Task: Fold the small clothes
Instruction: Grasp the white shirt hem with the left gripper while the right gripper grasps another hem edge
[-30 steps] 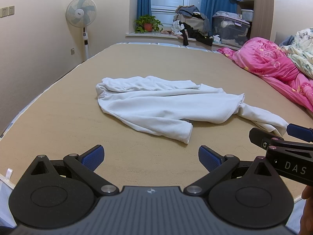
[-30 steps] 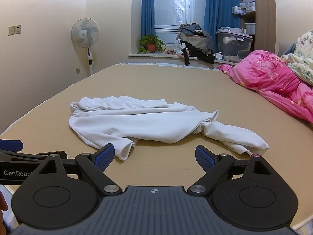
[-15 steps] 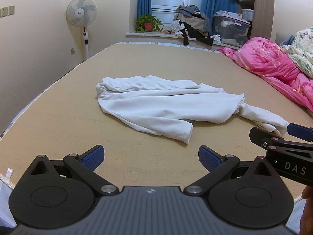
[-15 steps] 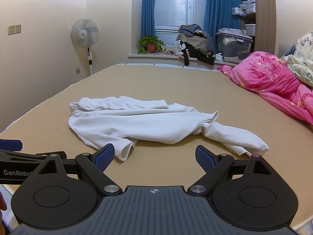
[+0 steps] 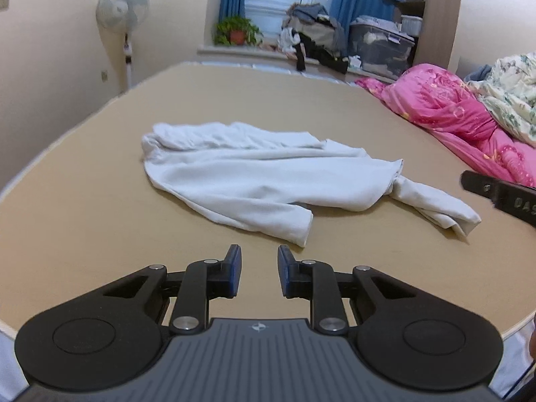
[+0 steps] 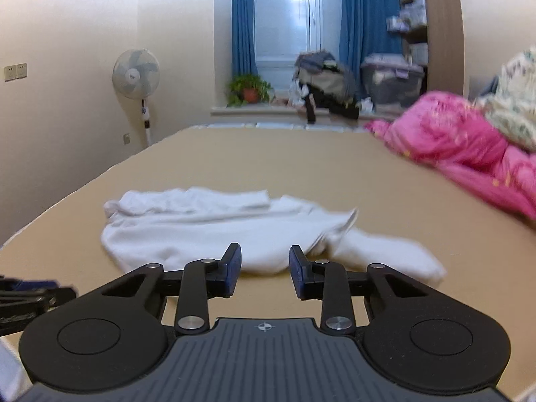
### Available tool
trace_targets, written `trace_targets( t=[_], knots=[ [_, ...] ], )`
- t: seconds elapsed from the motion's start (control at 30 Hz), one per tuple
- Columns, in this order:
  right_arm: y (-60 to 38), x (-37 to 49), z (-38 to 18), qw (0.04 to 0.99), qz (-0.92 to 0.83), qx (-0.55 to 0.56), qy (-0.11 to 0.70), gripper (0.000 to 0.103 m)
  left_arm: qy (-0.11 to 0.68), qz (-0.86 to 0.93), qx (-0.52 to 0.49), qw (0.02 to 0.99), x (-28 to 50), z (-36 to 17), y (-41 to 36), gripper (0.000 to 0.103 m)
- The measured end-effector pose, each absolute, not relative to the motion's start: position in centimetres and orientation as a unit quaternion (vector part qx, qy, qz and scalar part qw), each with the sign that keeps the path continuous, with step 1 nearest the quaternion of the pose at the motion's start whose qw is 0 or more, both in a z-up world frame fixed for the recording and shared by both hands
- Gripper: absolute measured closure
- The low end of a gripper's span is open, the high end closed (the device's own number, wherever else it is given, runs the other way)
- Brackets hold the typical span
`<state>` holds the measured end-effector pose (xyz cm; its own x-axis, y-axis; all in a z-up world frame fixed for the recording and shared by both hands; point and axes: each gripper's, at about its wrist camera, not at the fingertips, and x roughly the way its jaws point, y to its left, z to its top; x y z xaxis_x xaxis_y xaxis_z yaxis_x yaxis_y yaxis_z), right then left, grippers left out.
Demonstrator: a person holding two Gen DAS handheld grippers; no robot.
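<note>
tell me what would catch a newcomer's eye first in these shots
A crumpled white garment lies spread across the middle of the tan bed surface. A bright pink quilt is heaped along the bed's right edge. Nearest the cameras, the left gripper and right gripper have just been closing, nothing between their blue pads, short of the cloth.

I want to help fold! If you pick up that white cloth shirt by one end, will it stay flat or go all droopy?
Probably droopy: the crumpled white cloth shirt lies in soft folds on the tan bed surface. It looks thin, so likely light. Its twisted sleeve would probably dangle.
</note>
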<state>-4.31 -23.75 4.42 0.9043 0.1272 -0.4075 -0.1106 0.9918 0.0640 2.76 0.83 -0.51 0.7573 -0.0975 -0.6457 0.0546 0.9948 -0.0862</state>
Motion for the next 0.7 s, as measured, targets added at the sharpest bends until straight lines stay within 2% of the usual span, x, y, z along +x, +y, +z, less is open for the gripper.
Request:
trace_targets(
  t=[0.13,0.23,0.3,0.37,0.43,0.5,0.53,0.6,0.67,0.7],
  knots=[
    [-26.6,-1.6,3.5,0.968,0.055,0.053,0.238,0.069,0.4,-0.049,-0.088,0.911,6.5,-2.2,1.4,0.077],
    [-28.1,-0.6,2.7,0.963,0.055,0.087,0.251,0.068,0.424,-0.041,-0.125,0.896,9.8,-3.9,1.5,0.073],
    [-28.3,-0.3,2.3,0.964,0.055,0.084,0.248,0.068,0.433,-0.04,-0.146,0.888,12.0,-5.0,1.1,0.059],
    [-28.1,0.2,1.7,0.965,0.054,0.079,0.246,0.067,0.433,-0.036,-0.164,0.886,14.0,-5.9,0.6,0.037],
    [-28.3,0.6,1.3,0.964,0.054,0.084,0.246,0.064,0.441,-0.032,-0.19,0.877,15.9,-6.9,0.2,0.024],
    [-28.1,0.9,1.1,0.964,0.048,0.091,0.246,0.06,0.457,-0.007,-0.203,0.866,17.8,-8.5,-0.4,0.024],
    [-28.2,1.1,1.0,0.964,0.044,0.094,0.245,0.059,0.467,0.005,-0.207,0.859,18.5,-9.4,-0.6,0.026],
    [-28.5,1.5,0.7,0.963,0.041,0.102,0.247,0.059,0.478,0.02,-0.223,0.85,19.8,-10.3,-1.0,0.044],
    [-28.7,1.6,0.3,0.961,0.041,0.111,0.251,0.059,0.48,0.041,-0.195,0.854,20.5,-10.5,-1.5,0.087],
    [-28.8,1.8,0.1,0.96,0.04,0.112,0.252,0.059,0.487,0.044,-0.179,0.854,20.8,-10.3,-1.6,0.095]
  ],
)
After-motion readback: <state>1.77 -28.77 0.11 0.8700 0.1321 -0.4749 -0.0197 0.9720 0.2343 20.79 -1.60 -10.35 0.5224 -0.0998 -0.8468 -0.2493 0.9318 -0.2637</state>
